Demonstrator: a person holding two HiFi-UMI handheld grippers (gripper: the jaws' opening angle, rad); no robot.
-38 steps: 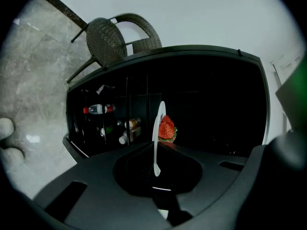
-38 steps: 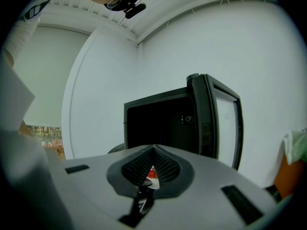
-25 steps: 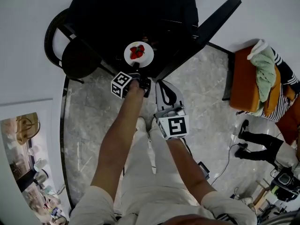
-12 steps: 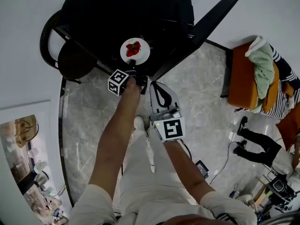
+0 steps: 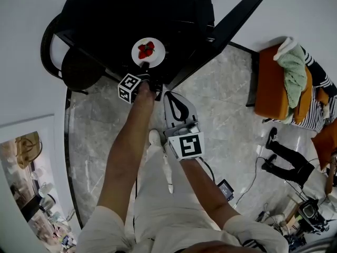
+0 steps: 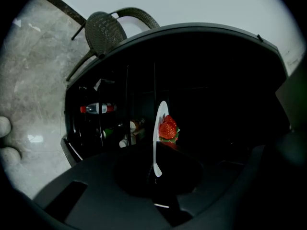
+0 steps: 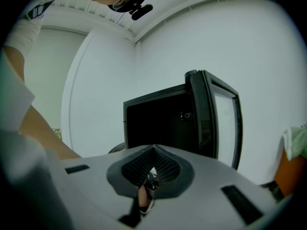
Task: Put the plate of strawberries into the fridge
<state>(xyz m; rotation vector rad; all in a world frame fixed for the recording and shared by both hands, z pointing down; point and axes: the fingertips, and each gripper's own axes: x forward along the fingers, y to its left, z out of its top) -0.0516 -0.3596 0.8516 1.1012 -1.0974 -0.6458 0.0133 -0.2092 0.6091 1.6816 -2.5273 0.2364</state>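
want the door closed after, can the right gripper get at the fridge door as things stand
Probably yes. The right gripper is empty, jaws together, and the open fridge door stands just ahead of it with nothing in between; the left gripper has the plate.

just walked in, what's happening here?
A person with a gripper in each hand is loading a fridge. The left gripper is clamped on the rim of a white plate carrying strawberries, holding it out at the front of the open black fridge. Whether the plate rests on a shelf can't be told. Bottles are already inside. The right gripper hangs back with jaws together, holding nothing.
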